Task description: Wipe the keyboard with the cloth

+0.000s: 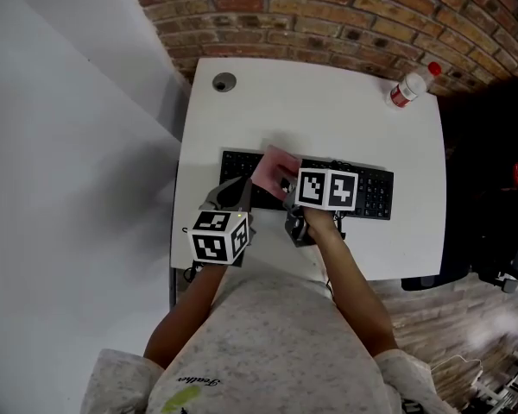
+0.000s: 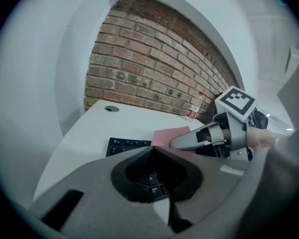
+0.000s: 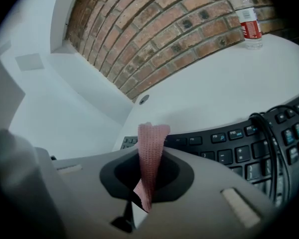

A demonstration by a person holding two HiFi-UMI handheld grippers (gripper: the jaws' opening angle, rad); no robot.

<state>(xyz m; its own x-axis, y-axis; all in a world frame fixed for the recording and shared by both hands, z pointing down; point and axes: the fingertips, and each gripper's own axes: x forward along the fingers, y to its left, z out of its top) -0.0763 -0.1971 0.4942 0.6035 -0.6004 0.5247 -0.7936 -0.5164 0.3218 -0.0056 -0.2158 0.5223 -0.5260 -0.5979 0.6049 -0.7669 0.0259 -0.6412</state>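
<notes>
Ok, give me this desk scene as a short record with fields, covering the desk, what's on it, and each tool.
Surface: white desk against a brick wall
On desk: black keyboard; bottle at the far right corner
Left tool: shut, nothing in it, by the keyboard's left end
Right tool: shut on a pink cloth, held over the keyboard

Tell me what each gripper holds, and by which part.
Right gripper: shut on the pink cloth, pinched at a bunched fold, one end standing out past the tips. Left gripper: shut, empty.
</notes>
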